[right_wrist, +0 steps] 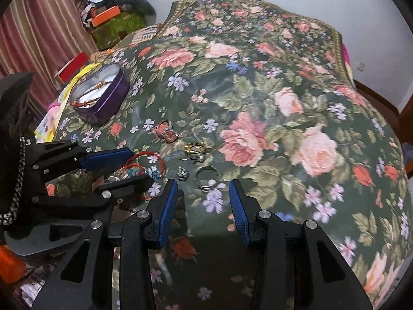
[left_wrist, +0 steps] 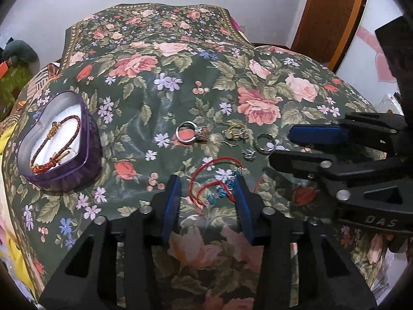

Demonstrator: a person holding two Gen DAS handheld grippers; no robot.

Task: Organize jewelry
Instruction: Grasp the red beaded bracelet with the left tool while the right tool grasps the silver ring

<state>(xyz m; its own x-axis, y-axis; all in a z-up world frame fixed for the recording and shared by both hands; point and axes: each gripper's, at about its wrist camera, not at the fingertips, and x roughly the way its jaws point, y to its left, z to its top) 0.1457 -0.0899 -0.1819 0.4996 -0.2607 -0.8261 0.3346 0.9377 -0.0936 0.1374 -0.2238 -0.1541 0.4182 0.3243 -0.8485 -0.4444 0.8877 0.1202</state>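
Observation:
A red cord bracelet with blue beads (left_wrist: 215, 180) (right_wrist: 144, 166) lies on the floral cloth between the open fingers of my left gripper (left_wrist: 207, 180) (right_wrist: 131, 164). A purple heart-shaped tin (left_wrist: 85, 160) (right_wrist: 111, 103) at the left holds a dark red braided bracelet (left_wrist: 55, 144). Loose on the cloth are a silver ring pair (left_wrist: 188, 134) (right_wrist: 166, 130), gold earrings (left_wrist: 235, 130) (right_wrist: 195, 147), a small silver charm (left_wrist: 249, 153) (right_wrist: 182, 174) and a silver ring (left_wrist: 264, 143) (right_wrist: 206, 177). My right gripper (right_wrist: 204, 184) (left_wrist: 280, 142) is open, just short of that ring.
The floral cloth (left_wrist: 180, 59) covers a bed that drops off at its edges. A wooden door frame (left_wrist: 333, 15) stands at the back right. Orange and green boxes (right_wrist: 113, 20) and a striped curtain (right_wrist: 38, 25) are at the left.

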